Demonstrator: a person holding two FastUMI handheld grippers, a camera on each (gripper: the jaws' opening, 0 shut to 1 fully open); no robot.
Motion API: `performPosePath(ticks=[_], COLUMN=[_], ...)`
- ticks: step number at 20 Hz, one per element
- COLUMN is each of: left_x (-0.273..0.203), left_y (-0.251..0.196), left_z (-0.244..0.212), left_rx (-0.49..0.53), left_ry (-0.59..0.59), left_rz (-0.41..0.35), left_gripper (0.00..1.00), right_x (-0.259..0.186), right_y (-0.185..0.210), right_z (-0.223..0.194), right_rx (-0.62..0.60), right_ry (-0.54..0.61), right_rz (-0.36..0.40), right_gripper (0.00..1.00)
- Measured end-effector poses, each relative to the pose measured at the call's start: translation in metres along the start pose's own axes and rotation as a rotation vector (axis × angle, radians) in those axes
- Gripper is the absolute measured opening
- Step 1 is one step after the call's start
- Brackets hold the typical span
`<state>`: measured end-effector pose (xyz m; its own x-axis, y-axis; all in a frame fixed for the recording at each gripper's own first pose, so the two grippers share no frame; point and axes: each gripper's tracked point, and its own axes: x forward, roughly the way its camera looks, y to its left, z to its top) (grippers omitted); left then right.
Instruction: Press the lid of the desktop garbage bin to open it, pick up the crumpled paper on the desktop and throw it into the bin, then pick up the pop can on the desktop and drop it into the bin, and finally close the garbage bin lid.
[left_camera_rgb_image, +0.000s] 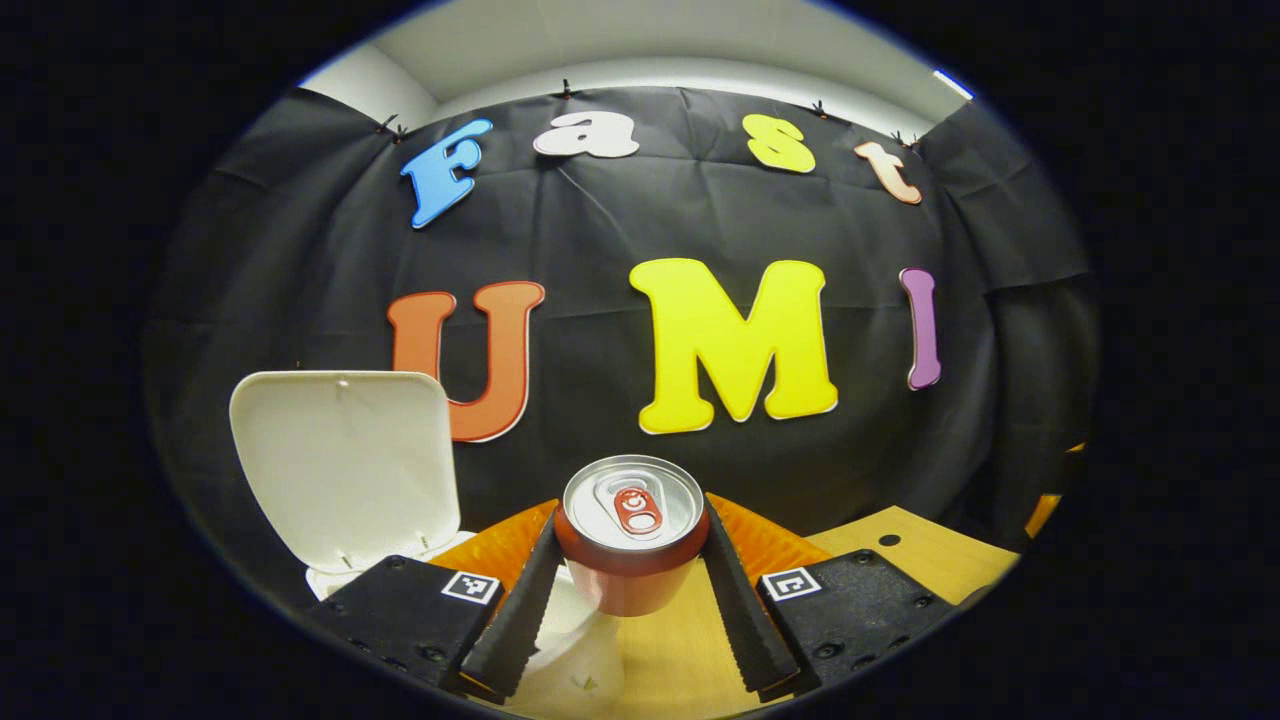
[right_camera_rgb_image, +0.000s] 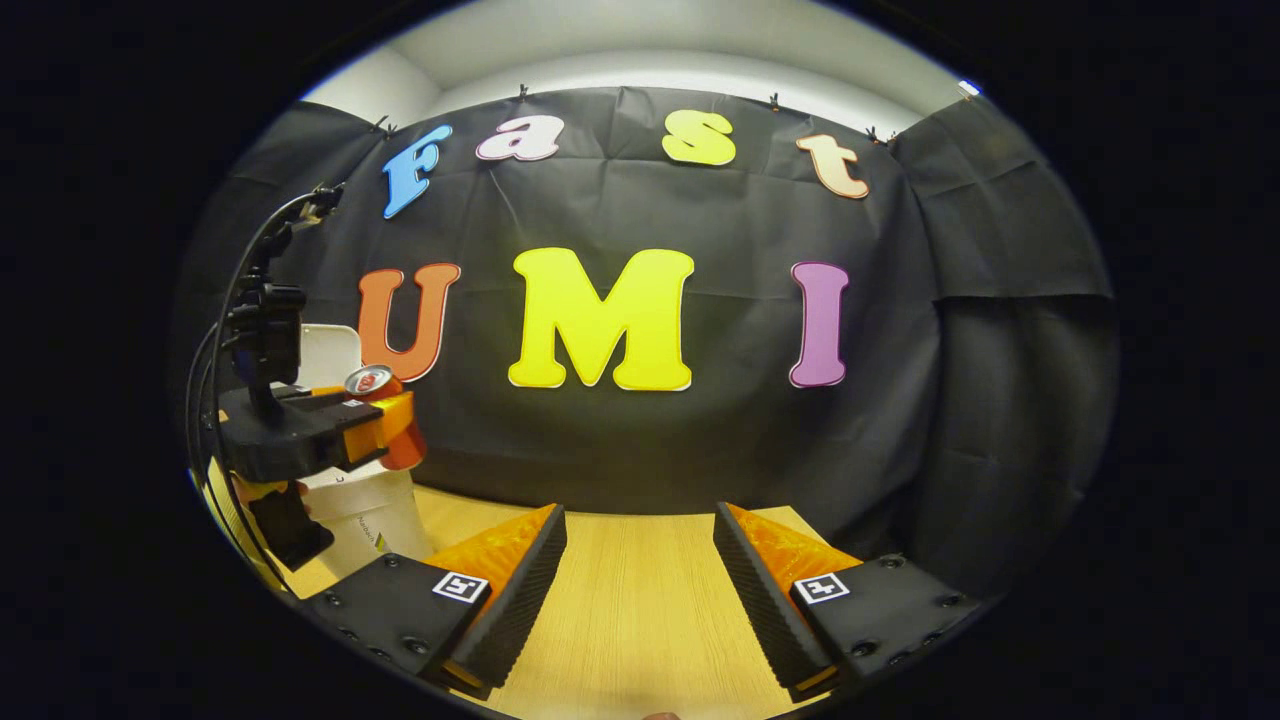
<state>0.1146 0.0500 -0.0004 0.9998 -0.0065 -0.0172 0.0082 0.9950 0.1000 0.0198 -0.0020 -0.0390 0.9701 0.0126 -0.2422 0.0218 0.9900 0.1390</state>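
Two grippers in the booth, one loaded, one idle. Left gripper (left_camera_rgb_image: 631, 590), in the left gripper view: both fingers pressed against the sides of the pop can (left_camera_rgb_image: 631, 530), one on each flank, can upright, lifted off the table, its silver top with the red pull tab facing the camera. Red body of the can shows below the rim between the fingers. Bin (left_camera_rgb_image: 560, 650) sits low and to the left, partly behind the left finger; white wall of it visible just under and left of the can. Its lid (left_camera_rgb_image: 340, 465) is open, standing nearly upright, pale inner face toward the camera, hinged at the bin's far-left side. Can hangs just right of the lid, near the bin's mouth; whether it is directly over the opening, cannot tell. Wooden table (left_camera_rgb_image: 920, 550) shows right of the gripper. Right gripper view: right gripper (right_camera_rgb_image: 640, 580) has its fingers spread wide apart, nothing between them, bare wooden table (right_camera_rgb_image: 630, 620) under the gap. Far left of the same view, the left gripper (right_camera_rgb_image: 385, 415) seen from the side with cables rising from its body, holding the can (right_camera_rgb_image: 372, 382) tilted a little, above the white bin (right_camera_rgb_image: 365, 515). Lid (right_camera_rgb_image: 330, 350) upright behind it, mostly hidden by the gripper's body. Crumpled paper not located. Grippers well apart.
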Motion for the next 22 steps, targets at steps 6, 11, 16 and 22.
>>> performPosePath(ticks=[6, 11, 16, 22], left_x=[-0.002, -0.001, -0.003, -0.006], left_y=[0.047, 0.073, 0.095, 0.086], left_z=[-0.004, -0.022, -0.03, -0.012], left_rx=[0.027, 0.027, 0.016, 0.015], left_ry=[0.027, 0.068, 0.082, 0.066], left_rz=[0.119, 0.181, 0.248, 0.195], left_gripper=[0.8, 0.8, 0.85, 0.9], right_x=[0.002, 0.001, 0.001, -0.001], right_y=[0.001, 0.002, 0.002, 0.007], right_z=[-0.005, -0.007, -0.008, -0.005], right_rx=[0.019, 0.015, 0.022, 0.016], right_ry=[0.015, 0.028, 0.037, 0.037], right_rz=[0.002, 0.01, 0.008, 0.034], right_gripper=[0.95, 0.95, 0.95, 0.95])
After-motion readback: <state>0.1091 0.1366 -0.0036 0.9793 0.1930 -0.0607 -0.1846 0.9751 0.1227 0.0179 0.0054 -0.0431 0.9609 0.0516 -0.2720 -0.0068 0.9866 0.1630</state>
